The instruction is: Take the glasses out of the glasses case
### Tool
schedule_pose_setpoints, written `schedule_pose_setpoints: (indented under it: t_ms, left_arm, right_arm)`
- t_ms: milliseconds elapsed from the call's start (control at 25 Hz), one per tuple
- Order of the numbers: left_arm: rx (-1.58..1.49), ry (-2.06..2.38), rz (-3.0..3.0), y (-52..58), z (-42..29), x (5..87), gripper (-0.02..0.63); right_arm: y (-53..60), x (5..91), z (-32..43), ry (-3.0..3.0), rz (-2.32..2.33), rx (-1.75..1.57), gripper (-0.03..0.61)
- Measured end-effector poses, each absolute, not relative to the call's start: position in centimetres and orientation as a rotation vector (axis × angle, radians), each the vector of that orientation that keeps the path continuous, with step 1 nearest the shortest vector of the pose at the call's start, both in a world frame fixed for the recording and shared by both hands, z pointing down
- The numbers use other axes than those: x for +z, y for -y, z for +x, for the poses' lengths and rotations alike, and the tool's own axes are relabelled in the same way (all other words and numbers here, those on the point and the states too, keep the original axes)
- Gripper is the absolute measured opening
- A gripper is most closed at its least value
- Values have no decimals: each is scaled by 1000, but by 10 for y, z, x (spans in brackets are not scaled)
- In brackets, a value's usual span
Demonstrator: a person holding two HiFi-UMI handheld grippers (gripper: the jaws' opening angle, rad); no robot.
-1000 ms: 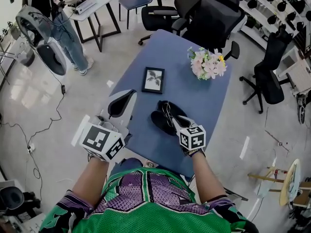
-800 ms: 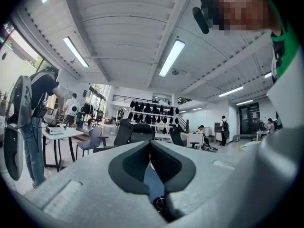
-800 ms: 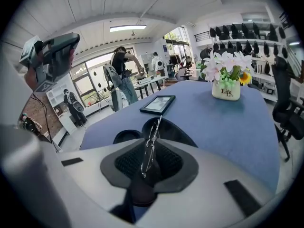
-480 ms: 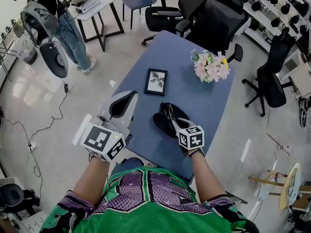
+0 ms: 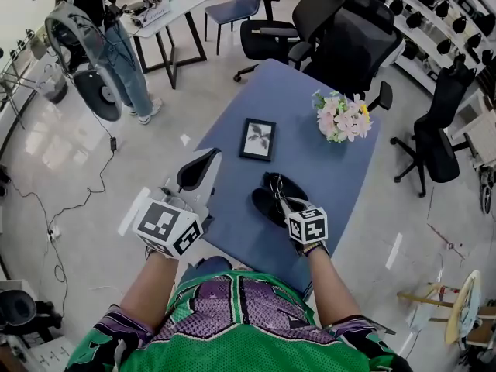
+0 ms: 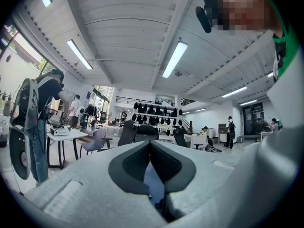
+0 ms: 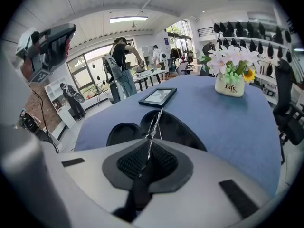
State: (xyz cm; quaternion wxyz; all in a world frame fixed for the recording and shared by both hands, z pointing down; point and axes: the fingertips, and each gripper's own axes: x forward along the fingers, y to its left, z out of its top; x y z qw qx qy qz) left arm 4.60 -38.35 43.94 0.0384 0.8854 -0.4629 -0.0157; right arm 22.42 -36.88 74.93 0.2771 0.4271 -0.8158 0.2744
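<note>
Glasses [image 7: 153,122] pinched by R gripper [image 7: 146,161] fingers over case [image 7: 183,133]; L gripper [image 6: 150,148] fingers pressed together.

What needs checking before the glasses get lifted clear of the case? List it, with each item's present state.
1. Right gripper shut on the glasses: ok.
2. Glasses case open on the blue table: ok.
3. Grip firm enough on the thin wire frame: cannot tell.
4. Left gripper steadying the case: not ok; it is shut, empty and away from the case, at the table's left edge.
5. Picture frame and flower vase apart from the case, out of the lift path: ok.
</note>
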Motion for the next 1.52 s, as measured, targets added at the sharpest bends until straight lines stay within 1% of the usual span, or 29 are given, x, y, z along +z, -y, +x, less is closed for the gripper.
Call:
schedule_pose_setpoints:
  t_ms: [80,160,1080,1520]
  left_arm:
    - [-47,1427,2717,382,43,438,17]
    - [-45,1430,2723,381,42,436,17]
    - [-75,1441,2763,366,39,408,17]
    - [-117,1386,2789,370,21,392,17]
  right_arm:
    - [368,749,224,2190,1151,732,14]
    - [369,748,224,2189,1158,724,11]
    - [381,705,236,2213,1265,628,6]
    - [384,639,237,2236,1430,542,6]
